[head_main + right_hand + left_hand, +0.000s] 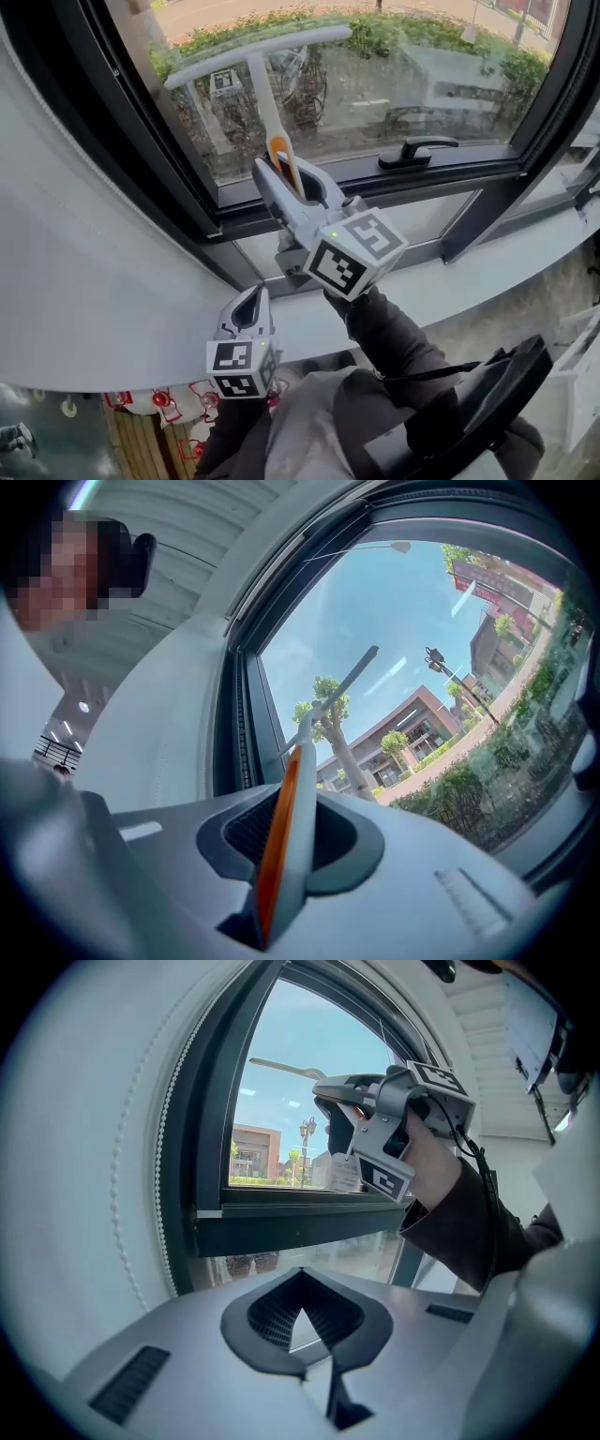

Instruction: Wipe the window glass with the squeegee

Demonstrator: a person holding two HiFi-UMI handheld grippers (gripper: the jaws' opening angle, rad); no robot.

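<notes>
White plastic squeegee [265, 94], handle pinched between the fingers of the right gripper [291, 174], sits blade-up on the window glass [394, 80], left gripper [251, 302] idle below, fingers closed together and empty, so mid-wipe I reckon, next needs a steady even pull.

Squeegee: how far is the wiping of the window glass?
Done: the right gripper grips the squeegee by its handle. In hand: its blade is up at the glass. Left: the wiping itself; no wiped track shows. The left gripper hangs low, shut and empty.
</notes>
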